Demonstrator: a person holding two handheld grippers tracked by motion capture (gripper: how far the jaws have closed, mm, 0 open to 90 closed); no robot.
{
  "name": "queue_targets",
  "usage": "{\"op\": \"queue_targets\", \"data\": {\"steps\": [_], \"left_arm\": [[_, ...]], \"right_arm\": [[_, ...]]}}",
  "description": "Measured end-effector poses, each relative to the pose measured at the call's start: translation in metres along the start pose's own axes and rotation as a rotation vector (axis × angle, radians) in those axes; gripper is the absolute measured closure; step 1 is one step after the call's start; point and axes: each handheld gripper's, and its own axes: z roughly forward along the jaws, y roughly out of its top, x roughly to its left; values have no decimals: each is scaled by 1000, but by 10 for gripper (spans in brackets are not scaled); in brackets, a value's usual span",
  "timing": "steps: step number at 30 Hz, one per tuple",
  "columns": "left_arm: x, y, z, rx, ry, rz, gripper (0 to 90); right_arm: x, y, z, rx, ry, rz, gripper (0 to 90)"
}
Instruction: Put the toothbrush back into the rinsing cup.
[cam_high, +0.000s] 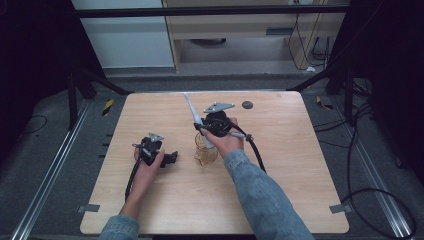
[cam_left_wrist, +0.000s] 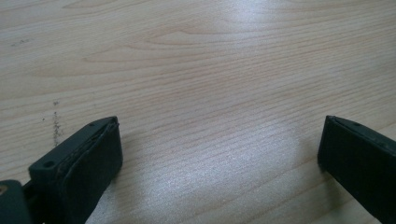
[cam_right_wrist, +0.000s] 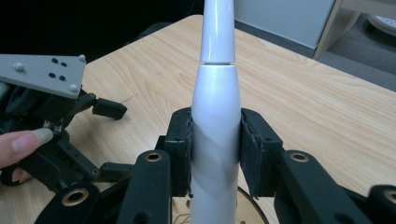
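Jaws of the right gripper clamp the white toothbrush; left gripper gapes over bare table.

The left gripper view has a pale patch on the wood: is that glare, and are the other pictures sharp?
Left gripper view: yes, soft glare on the table. Right gripper view: white handle sharp, with a sheen. High view: evenly lit table, dark surroundings.

A light wood-grain bench stands on grey carpeted floor, flanked by metal floor rails. Beyond it, a pale cabinet and a wooden desk line the far side. Black cables loop across the floor; dark drapes frame both edges.
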Motion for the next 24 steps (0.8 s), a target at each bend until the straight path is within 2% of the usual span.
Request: {"op": "queue_targets", "data": {"steps": [14,24], "left_arm": [[0,0,0,0,0,-1,0],[0,0,0,0,0,0,0]], "right_arm": [[2,-4,-4,24,2,-27,666],[1,-9,-5,39,-3,-28,666]]}}
